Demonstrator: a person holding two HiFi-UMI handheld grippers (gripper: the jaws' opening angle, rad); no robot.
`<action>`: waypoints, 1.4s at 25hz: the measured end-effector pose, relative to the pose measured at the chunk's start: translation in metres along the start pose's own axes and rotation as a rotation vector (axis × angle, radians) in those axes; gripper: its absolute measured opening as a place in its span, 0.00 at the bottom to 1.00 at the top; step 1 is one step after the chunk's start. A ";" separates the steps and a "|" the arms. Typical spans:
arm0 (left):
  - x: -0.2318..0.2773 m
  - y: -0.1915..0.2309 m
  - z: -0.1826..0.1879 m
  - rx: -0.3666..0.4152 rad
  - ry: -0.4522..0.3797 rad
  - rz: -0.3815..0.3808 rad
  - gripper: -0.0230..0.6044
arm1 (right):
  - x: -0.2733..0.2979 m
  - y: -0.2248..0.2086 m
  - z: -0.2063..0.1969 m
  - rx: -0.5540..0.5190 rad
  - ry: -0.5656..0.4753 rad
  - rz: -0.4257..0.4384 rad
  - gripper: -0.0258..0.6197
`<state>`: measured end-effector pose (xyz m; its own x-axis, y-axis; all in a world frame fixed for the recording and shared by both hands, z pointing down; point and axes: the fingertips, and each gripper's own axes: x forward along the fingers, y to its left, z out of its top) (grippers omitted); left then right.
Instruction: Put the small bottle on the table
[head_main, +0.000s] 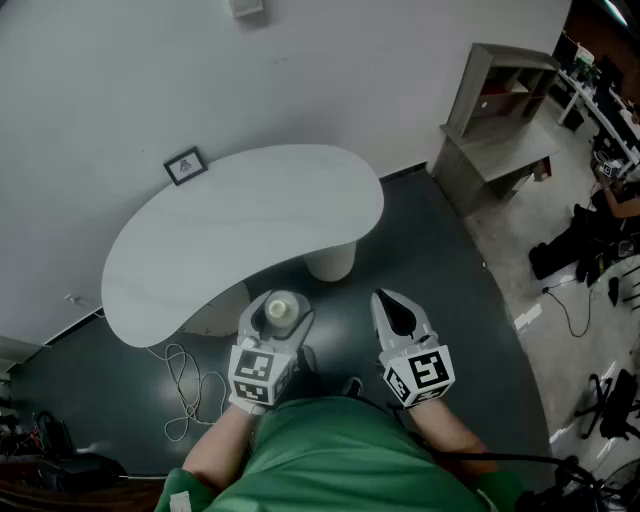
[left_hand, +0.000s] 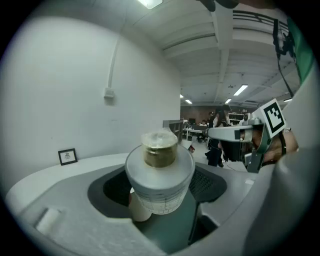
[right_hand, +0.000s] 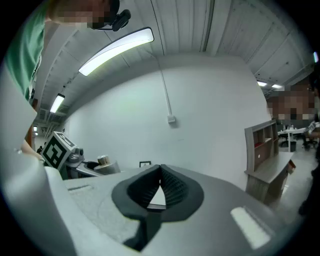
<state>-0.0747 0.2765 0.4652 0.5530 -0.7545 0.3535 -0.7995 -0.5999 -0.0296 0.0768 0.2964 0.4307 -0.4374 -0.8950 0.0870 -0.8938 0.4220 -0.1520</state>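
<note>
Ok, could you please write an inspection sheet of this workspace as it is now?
Surface: white curved table, only a frame on it.
Job's things: small bottle upright in the left gripper, short of the table's near edge, not yet on it.
Clutter: picture frame at the table's far edge.
Grippers: left gripper closed on the small bottle; right gripper shut, nothing in it.
Cables: white cable looped on the dark floor; black cable at right.
Surroundings: white wall, grey shelf unit.
</note>
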 end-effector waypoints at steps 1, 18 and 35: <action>-0.003 -0.008 0.005 0.003 -0.012 -0.012 0.58 | -0.005 0.001 0.002 -0.002 -0.002 -0.002 0.04; -0.029 -0.008 0.013 0.018 -0.043 0.021 0.58 | -0.011 0.001 0.004 0.023 -0.017 0.010 0.04; 0.048 0.094 0.011 0.002 -0.031 -0.062 0.58 | 0.092 -0.024 0.004 0.005 0.054 -0.114 0.04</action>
<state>-0.1202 0.1810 0.4690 0.6086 -0.7235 0.3258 -0.7630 -0.6463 -0.0100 0.0585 0.2037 0.4384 -0.3379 -0.9281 0.1567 -0.9375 0.3172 -0.1428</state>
